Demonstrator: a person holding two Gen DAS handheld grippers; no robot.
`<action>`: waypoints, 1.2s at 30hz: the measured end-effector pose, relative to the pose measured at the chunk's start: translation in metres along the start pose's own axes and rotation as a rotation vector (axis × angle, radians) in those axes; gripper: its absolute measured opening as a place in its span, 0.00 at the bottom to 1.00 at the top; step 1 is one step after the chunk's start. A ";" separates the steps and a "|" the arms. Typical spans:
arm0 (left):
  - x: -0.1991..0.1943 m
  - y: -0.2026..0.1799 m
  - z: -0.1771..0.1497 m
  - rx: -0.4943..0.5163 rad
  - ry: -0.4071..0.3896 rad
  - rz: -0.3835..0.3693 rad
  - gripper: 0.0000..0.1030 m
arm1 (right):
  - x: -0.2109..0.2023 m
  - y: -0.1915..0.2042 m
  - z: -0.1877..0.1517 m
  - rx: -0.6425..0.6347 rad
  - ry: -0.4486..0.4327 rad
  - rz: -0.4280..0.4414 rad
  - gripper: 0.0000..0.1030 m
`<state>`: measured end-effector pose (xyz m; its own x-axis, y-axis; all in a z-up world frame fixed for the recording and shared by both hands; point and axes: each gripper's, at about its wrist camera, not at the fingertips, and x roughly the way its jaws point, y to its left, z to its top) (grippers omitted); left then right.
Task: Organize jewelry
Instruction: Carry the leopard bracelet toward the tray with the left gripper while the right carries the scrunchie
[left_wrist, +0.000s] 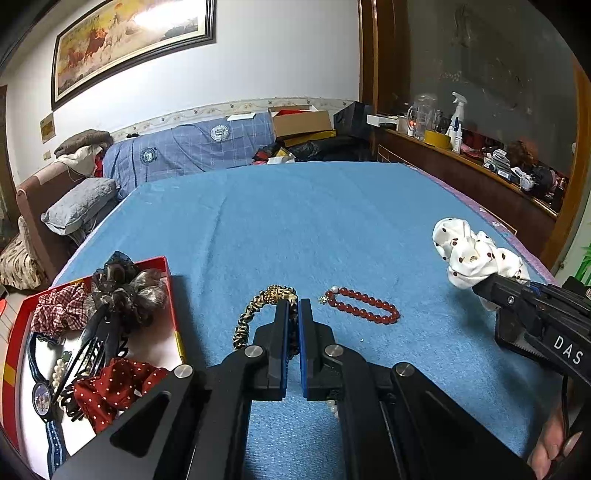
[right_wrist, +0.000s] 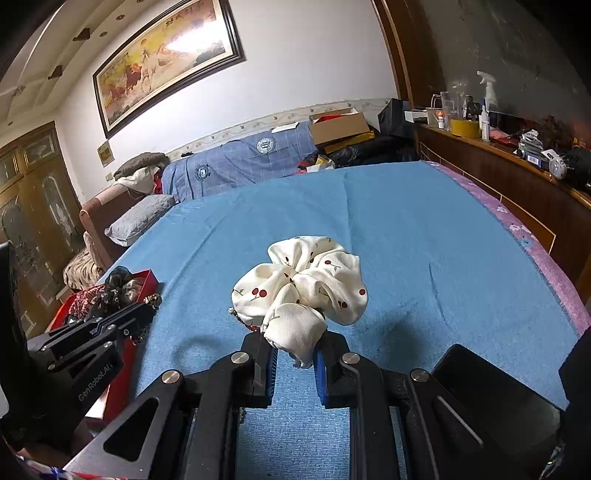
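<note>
A lived-in home bedroom: a bed (left_wrist: 314, 221) under a blue blanket, a grey pillow (left_wrist: 79, 205), a framed horse painting (left_wrist: 129, 40) on the white wall, and a cluttered wooden headboard shelf (left_wrist: 480, 162) holding a spray bottle (left_wrist: 457, 114).

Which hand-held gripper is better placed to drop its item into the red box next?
Left. The left hand-held gripper, shut on the leopard scrunchie, sits beside the red box; the right hand-held gripper holds the white scrunchie farther away.
</note>
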<state>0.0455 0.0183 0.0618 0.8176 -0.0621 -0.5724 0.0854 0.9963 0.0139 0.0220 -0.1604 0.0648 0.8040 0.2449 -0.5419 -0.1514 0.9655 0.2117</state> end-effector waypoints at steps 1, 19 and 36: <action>-0.001 0.000 -0.001 0.000 -0.003 0.003 0.04 | 0.000 0.001 0.000 -0.004 -0.001 -0.001 0.17; -0.063 0.023 -0.009 -0.057 -0.073 0.052 0.04 | -0.024 0.028 -0.006 -0.043 -0.062 0.070 0.17; -0.140 0.139 -0.047 -0.245 -0.131 0.208 0.04 | -0.028 0.147 -0.035 -0.234 -0.002 0.280 0.19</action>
<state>-0.0843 0.1682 0.1052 0.8708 0.1524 -0.4674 -0.2171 0.9722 -0.0874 -0.0436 -0.0219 0.0827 0.7136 0.5029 -0.4878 -0.4934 0.8550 0.1597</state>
